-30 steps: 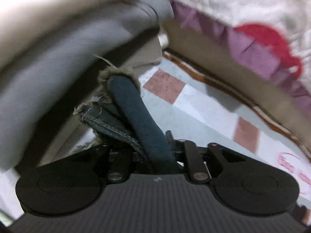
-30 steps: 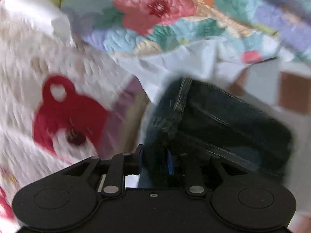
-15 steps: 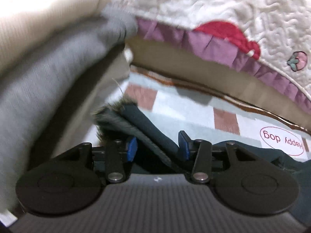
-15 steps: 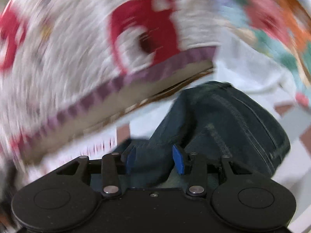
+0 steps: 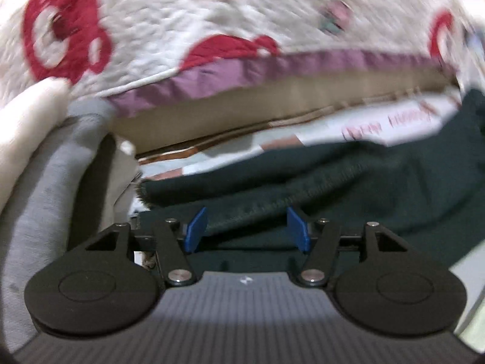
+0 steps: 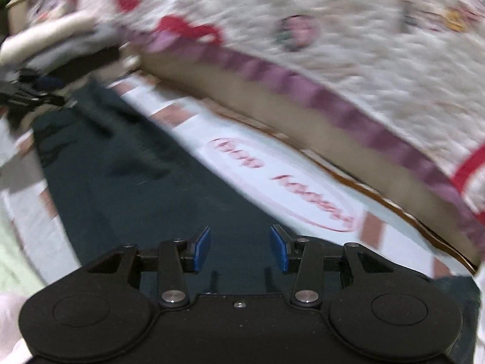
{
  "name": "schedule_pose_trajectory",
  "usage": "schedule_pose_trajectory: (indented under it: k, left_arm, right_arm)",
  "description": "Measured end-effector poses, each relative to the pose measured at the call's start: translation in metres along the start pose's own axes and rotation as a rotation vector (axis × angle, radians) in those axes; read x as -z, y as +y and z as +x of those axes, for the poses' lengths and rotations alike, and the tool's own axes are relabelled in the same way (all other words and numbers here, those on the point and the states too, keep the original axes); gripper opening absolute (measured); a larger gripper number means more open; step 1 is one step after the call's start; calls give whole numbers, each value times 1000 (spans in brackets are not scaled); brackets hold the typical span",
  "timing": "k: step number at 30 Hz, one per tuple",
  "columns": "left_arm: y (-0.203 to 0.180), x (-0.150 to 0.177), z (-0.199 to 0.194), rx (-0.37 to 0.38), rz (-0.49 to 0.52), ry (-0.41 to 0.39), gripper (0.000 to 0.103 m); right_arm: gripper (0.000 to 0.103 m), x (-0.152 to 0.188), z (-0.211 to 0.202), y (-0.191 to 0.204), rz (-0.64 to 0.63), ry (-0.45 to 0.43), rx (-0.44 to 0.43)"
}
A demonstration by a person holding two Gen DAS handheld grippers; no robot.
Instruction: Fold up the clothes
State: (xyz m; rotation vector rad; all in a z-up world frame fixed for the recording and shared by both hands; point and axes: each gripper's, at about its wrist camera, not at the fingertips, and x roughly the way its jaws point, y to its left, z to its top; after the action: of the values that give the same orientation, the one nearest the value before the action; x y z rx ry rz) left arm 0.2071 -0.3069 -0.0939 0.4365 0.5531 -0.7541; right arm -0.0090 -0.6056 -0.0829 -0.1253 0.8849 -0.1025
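Nearest the left camera, the left hand-held gripper (image 5: 247, 227) has its blue pads (image 5: 196, 227) apart and still widening; the dark jeans (image 5: 348, 188) pass under and between them, but the pads do not press on the cloth. The right hand-held gripper (image 6: 240, 250) likewise stands with pads apart, just above the jeans (image 6: 145, 200), gripping nothing. The jeans lie stretched out long on the bed sheet (image 6: 263, 157), a pale sheet with brownish squares and a red oval of lettering. At their frayed end beside the left gripper rises a stack of grey and cream folded clothes (image 5: 45, 157). Beyond, along the sheet's far edge, hangs a white quilt (image 5: 227, 9) with red shapes and a purple border.
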Motion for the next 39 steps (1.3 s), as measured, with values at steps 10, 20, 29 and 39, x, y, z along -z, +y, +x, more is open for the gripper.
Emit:
schedule_pose_trajectory:
  k: [10, 20, 29, 39]
  left_arm:
    - [-42, -10, 68, -16, 237, 16, 71]
    - [-50, -17, 102, 66, 250, 92, 9]
    - [-41, -33, 107, 107, 235, 161, 4]
    - [5, -56, 157, 2, 76, 214, 26]
  right_arm:
    - [48, 42, 18, -74, 19, 133, 345]
    - [69, 125, -51, -241, 1201, -64, 127]
    - [51, 122, 14, -285, 1274, 173, 291]
    - [17, 109, 6, -345, 1497, 103, 314]
